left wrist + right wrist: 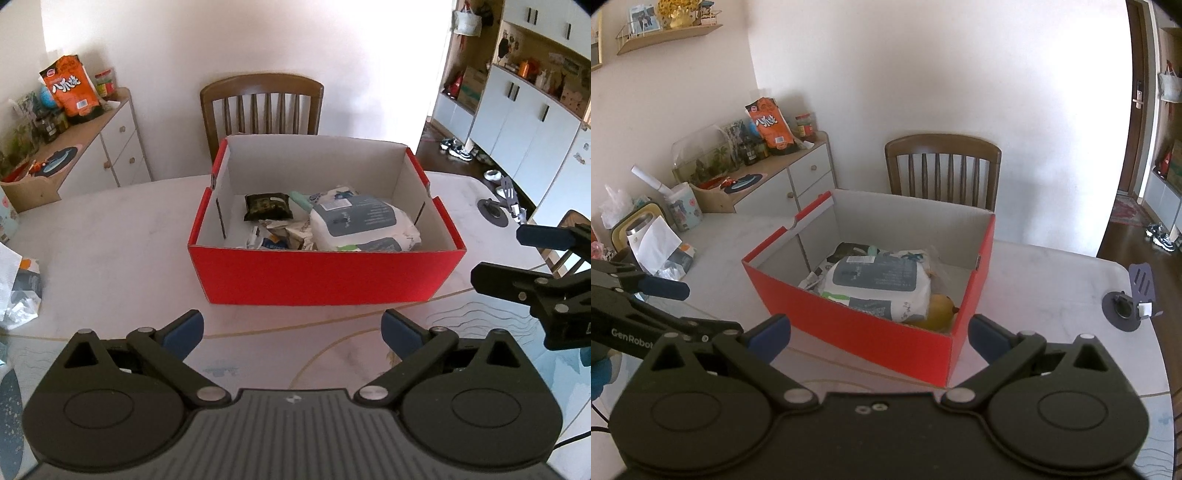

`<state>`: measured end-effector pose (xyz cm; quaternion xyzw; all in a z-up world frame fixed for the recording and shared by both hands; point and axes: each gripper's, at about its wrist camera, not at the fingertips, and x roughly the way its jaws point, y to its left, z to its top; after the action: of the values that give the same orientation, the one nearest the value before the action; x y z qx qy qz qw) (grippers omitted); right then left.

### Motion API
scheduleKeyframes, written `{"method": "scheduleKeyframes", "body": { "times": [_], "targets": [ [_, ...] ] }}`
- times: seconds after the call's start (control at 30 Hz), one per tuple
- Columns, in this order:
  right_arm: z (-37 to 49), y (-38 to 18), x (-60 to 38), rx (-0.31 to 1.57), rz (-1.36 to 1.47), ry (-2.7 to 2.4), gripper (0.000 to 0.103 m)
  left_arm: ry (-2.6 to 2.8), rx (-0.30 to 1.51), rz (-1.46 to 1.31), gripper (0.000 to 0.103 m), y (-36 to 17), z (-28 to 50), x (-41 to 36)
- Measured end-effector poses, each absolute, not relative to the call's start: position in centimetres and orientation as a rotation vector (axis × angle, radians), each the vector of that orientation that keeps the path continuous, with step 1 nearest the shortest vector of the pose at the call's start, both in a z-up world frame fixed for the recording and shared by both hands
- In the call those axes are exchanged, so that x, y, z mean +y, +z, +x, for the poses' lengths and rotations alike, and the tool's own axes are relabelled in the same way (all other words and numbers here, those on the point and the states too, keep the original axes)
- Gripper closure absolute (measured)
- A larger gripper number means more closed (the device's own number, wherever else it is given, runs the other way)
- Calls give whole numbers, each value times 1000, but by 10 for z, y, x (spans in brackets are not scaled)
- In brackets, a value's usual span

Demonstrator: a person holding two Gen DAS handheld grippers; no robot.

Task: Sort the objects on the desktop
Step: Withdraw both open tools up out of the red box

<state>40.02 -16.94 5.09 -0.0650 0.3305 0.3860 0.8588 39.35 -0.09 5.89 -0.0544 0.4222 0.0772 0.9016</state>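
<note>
**Red box and contents, counter**

Red box point(325, 275): on the pale counter point(110, 243), open-topped, before a wooden chair point(261, 105). Holds a wipes pack point(360, 221), a dark packet point(267, 206), crumpled wrappers point(286, 236) and a yellow item point(940, 308) in one corner.
Left hand-held gripper point(291, 328): fingers spread, empty, near the box front.
Right hand-held gripper point(879, 332): fingers spread, empty, beside a box corner.

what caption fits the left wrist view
Open left gripper facing a red box of packets on the table.
</note>
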Motion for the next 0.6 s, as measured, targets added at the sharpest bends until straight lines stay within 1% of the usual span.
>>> {"method": "scheduleKeyframes", "body": {
  "times": [0.6],
  "targets": [
    [399, 41, -176, 728, -123, 786, 0, 142, 862, -115, 0, 57, 392, -4]
  ]
}}
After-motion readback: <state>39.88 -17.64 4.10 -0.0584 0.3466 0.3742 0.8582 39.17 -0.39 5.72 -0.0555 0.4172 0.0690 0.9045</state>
